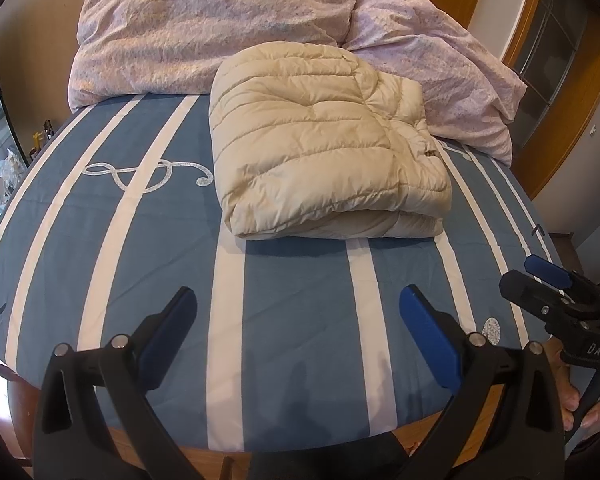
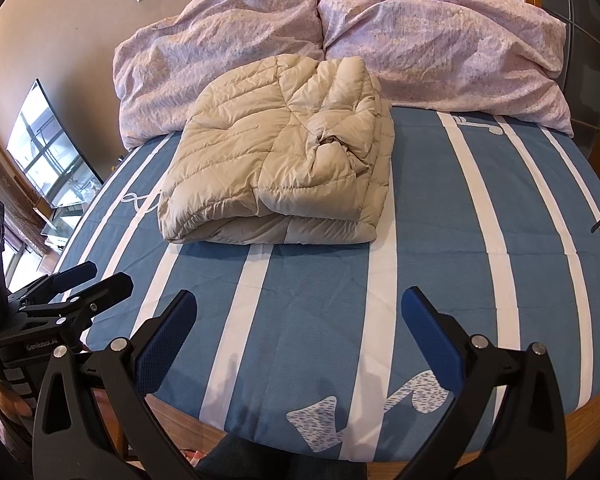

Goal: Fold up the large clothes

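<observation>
two hand-held grippers hover above the near edge of the bed (image 1: 140, 240), neither touching anything. the left hand-held gripper (image 1: 298, 312) has its blue-padded fingers (image 1: 428, 332) spread wide, with only striped sheet showing between them. the right hand-held gripper (image 2: 300, 314) is likewise spread wide and holds nothing; in the left wrist view it appears at the right margin (image 1: 556, 280), gripped by a hand (image 1: 580, 400) whose fingers wrap the handle below it.

a beige quilted down jacket (image 1: 324, 144) lies folded into a compact, thick rectangle on the blue sheet with white stripes, towards the far edge of the bed and roughly midway between its side edges, well apart from both grippers. its folded edge faces the near edge; in the right wrist view (image 2: 276, 160) a bunched sleeve or collar section sits on top, right of centre.

just behind the jacket, along the far edge, pink floral bedding (image 1: 204, 24) is heaped, its front touching or nearly touching the jacket's far side. a white treble clef motif (image 1: 140, 172) is printed on the sheet beside the jacket's left side.
</observation>
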`<state>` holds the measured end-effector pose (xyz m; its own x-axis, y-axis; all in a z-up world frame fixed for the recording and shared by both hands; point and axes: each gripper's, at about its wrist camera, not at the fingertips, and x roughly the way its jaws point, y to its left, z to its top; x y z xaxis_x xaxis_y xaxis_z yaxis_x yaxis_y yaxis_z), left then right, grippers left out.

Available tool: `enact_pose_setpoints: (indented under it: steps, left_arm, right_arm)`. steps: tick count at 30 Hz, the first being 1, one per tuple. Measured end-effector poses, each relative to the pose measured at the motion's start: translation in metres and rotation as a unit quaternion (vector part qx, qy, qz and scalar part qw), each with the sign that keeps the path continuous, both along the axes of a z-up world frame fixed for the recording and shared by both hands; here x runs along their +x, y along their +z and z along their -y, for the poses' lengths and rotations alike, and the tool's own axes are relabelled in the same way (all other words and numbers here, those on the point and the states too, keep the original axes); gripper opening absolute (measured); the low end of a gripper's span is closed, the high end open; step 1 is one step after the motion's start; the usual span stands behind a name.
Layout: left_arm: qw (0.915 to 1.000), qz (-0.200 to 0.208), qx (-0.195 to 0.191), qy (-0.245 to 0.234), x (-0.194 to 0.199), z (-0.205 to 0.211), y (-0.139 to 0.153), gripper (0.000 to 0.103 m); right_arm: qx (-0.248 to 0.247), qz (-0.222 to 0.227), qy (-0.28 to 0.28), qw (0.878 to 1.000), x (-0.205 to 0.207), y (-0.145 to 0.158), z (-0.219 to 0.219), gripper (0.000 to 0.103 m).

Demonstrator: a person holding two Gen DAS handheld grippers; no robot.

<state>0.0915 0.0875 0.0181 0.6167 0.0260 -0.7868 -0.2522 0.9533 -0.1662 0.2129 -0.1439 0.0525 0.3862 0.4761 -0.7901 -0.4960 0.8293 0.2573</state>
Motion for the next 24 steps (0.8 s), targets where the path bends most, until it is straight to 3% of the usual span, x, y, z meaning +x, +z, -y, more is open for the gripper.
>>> enact_pose_setpoints:
  steps: [24]
  left_arm:
    - [1.0, -0.003, -0.001, 0.003, 0.0027, 0.0003, -0.0031, 0.101]
  right_arm:
    - [-0.001, -0.001, 0.0, 1.0, 0.0001, -0.0005, -0.0006, 0.102]
